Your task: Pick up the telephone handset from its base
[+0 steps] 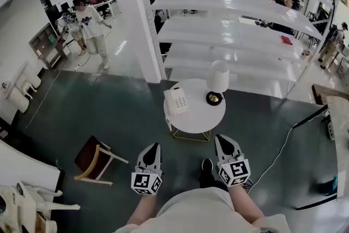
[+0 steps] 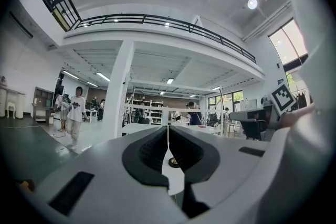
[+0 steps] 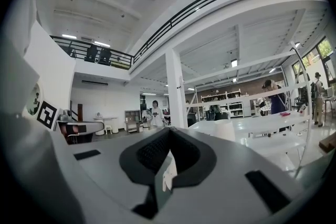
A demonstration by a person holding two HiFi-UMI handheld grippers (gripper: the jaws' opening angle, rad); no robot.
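White handset (image 1: pixel 169 102) seen on base (image 1: pixel 180 100), on round table (image 1: pixel 203 117), ahead of fingers, well apart; long axis judged pointed away. Left gripper (image 1: pixel 153 145) nearer than right gripper (image 1: pixel 223 139); both pressed together, nothing held.

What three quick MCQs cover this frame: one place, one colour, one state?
1. In the head view, relative to the lamp, the telephone on the round table sits:
A) to its right
B) to its left
C) behind it

2. The lamp's shade is:
A) white
B) red
C) black

3. The jaws of the left gripper and right gripper are:
A) wide apart
B) clamped on the telephone
C) together, holding nothing

Answers:
1 B, the telephone lies at the table's left side and the lamp at its right.
2 A, the shade is plain white above a dark base.
3 C, each gripper view shows the pads meeting with nothing gripped.
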